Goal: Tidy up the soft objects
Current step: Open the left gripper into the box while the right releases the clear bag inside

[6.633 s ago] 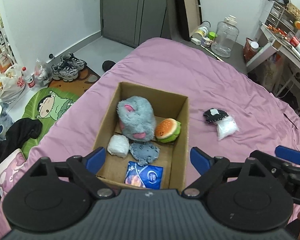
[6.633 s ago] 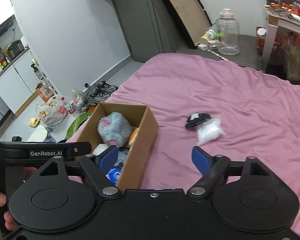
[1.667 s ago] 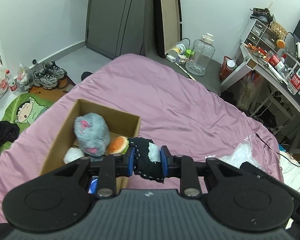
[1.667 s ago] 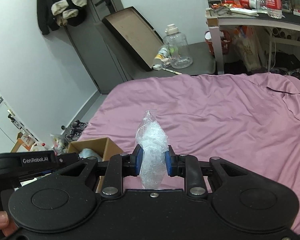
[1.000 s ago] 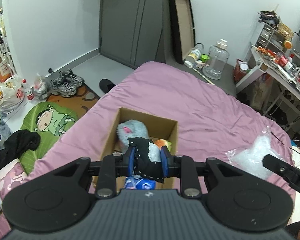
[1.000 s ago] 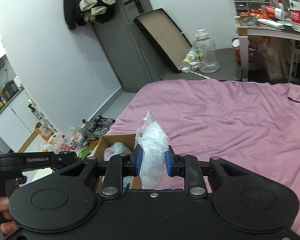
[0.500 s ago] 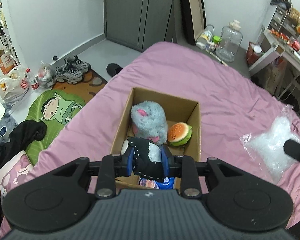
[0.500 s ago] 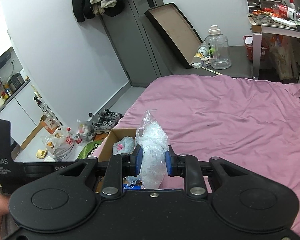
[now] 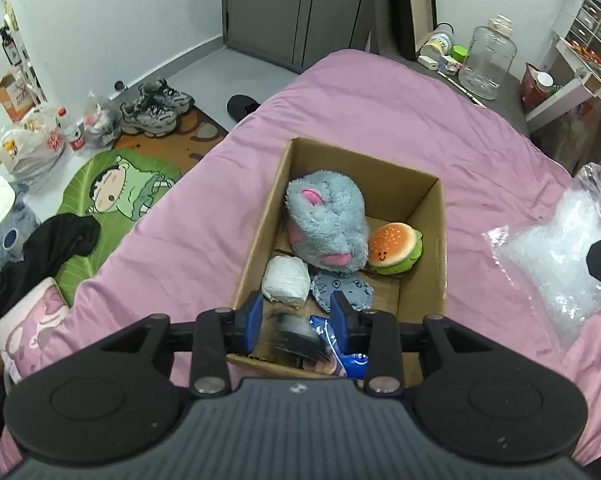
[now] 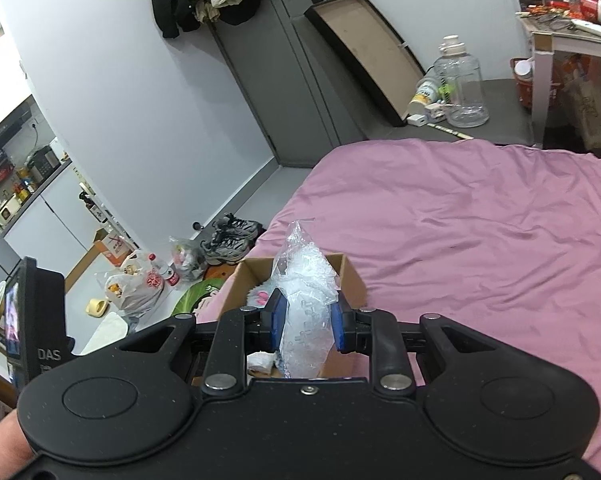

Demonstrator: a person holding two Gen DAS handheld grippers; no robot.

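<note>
The left claw [image 9: 296, 322] is opening over the near end of the box [image 9: 440, 216]; a blurred dark toy [image 9: 296, 338] drops between its jaws, free of the pads. The right claw [image 10: 307, 326] pinches the clear bag [image 10: 306, 296], to the right of the box and level with it, so it must cross left over the rim.

**Plush, plastic and cardboard on a pink bed**

A matt brown cardboard box [image 9: 424, 216] sits on the bed's [image 9: 380, 120] smooth, softly creased pink cloth. Inside, a shaggy grey plush toy [image 9: 326, 220] lies beside a smooth-looking burger toy [image 9: 396, 246] and a glossy blue packet [image 9: 352, 360]. A crinkled clear plastic bag [image 10: 306, 304] glints between blue fingers [image 10: 278, 320]; the tool bodies are matt black plastic.
</note>
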